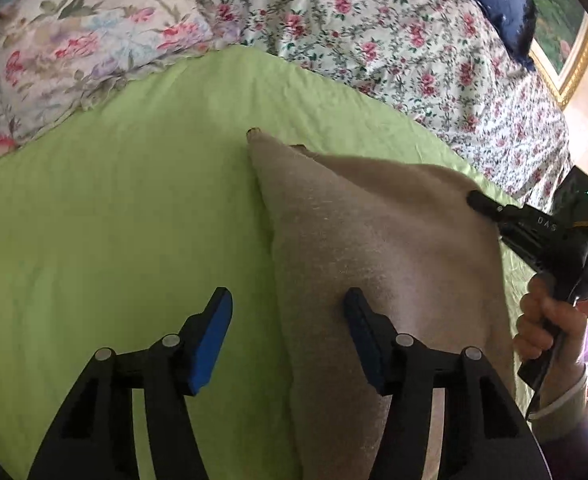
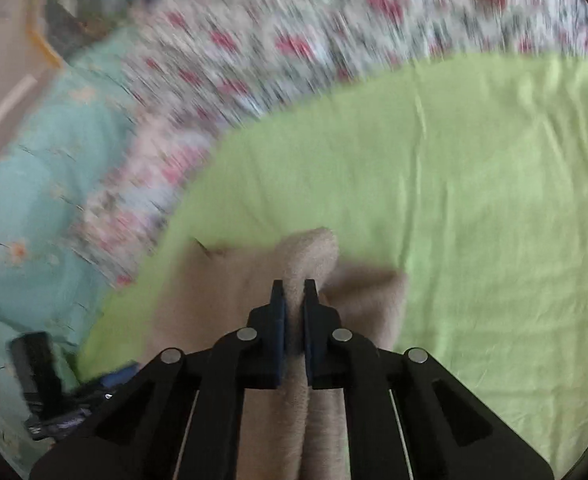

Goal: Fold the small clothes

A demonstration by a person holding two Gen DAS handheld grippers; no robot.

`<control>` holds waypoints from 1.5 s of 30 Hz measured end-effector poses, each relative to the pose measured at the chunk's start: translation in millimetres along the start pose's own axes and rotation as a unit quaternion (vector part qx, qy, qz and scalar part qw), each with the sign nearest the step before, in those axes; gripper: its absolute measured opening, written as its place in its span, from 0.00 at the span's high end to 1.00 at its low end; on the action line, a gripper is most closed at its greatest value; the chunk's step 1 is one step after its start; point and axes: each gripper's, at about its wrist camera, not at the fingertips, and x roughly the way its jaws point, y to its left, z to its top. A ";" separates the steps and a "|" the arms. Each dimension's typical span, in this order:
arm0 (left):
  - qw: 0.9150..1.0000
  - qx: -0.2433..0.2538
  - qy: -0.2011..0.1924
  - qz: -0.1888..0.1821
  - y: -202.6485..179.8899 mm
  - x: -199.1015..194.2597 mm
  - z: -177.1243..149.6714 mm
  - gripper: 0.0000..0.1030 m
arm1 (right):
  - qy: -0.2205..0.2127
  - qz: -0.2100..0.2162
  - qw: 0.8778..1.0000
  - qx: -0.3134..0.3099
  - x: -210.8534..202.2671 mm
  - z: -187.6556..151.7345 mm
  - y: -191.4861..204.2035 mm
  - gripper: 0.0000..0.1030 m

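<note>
Home bedroom: floral bedding, pillow, framed picture.

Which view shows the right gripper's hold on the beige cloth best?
The right wrist view: the right gripper is shut on a raised fold of the beige cloth. The left wrist view shows that gripper from afar at the cloth's edge.

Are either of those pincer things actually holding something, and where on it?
The right tool is shut on a raised fold at the edge of the beige fleecy cloth. The left tool is open, holding nothing.
</note>
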 end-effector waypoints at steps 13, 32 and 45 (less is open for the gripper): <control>0.999 0.033 0.005 0.041 -9.5 5.6 -5.4 0.38 | 0.039 -0.033 0.997 0.059 -0.5 -12.2 -39.3 0.83; 0.988 0.091 -0.049 -0.113 -54.6 -92.3 -82.8 0.44 | 0.044 -0.103 0.993 -0.022 -108.2 -142.7 3.7 0.65; 0.987 0.109 -0.034 -0.109 -57.9 -87.8 -89.2 0.44 | 0.041 -0.091 0.994 -0.035 -121.5 -132.4 0.8 0.94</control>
